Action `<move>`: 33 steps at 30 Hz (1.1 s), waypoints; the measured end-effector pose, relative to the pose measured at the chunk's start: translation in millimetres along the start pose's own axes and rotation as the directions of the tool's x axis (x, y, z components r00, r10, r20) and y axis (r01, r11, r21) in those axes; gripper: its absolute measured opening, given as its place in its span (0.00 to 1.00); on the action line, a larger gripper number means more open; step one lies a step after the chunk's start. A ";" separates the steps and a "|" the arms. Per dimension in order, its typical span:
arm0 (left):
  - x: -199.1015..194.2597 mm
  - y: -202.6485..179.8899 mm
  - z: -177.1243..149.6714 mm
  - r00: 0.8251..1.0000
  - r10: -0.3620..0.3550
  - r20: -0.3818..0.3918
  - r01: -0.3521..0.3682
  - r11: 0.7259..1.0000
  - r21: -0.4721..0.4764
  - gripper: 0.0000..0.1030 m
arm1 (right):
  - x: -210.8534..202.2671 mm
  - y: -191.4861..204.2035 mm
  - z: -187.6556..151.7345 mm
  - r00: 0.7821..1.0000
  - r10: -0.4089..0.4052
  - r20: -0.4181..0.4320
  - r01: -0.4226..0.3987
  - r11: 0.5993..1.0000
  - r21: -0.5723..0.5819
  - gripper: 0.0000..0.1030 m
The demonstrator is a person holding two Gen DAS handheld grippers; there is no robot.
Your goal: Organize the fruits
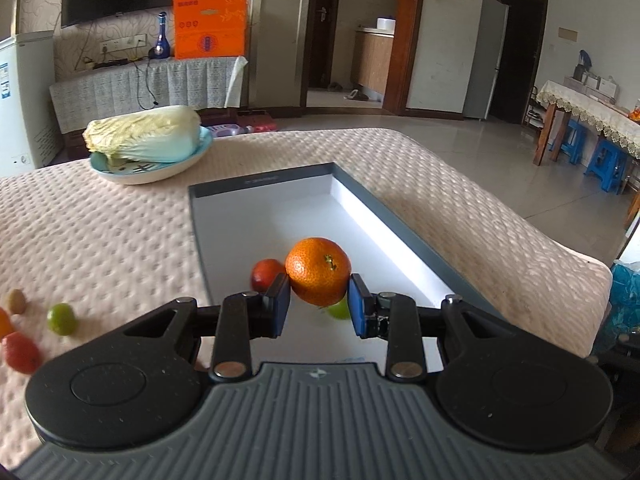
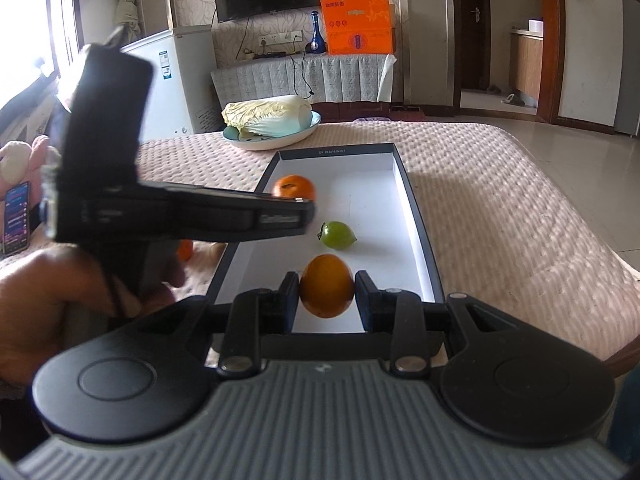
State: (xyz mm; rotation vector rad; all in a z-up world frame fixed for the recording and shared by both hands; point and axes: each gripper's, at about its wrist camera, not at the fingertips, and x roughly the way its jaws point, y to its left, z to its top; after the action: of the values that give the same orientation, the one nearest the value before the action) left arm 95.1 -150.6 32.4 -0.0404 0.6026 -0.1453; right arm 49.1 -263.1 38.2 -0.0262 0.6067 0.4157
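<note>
My left gripper is shut on a stemmed orange mandarin and holds it over the near part of a grey box with a white inside. In the box below lie a red fruit and a green fruit. My right gripper is shut on a smooth orange-yellow fruit above the box's near end. A green fruit lies just beyond it. From the left, the left gripper reaches in with its mandarin, a hand holding it.
Loose fruits lie on the quilted cover left of the box: a green one, a brown one and a red-orange one. A cabbage on a plate stands beyond the box. A phone lies at the far left.
</note>
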 end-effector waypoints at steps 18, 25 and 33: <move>28.2 -8.7 4.6 0.999 0.003 -0.037 -0.003 1.000 0.017 0.37 | 6.4 -4.1 -2.2 1.000 -0.007 -0.022 0.007 1.000 0.015 0.32; 18.9 -6.6 6.6 1.000 0.017 -0.005 -0.017 1.000 0.025 0.52 | 9.8 -2.1 -2.5 1.000 -0.009 -0.022 0.010 1.000 0.007 0.32; -3.6 5.3 4.8 0.999 0.015 0.028 -0.016 1.000 0.007 0.52 | 17.5 1.5 -1.5 0.999 -0.019 -0.029 0.019 1.000 0.002 0.32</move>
State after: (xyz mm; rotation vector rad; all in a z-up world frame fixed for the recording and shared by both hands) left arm 95.5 -144.8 37.9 -0.0303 0.5743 -0.1318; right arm 60.7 -255.4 27.4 -0.0361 0.6349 0.3970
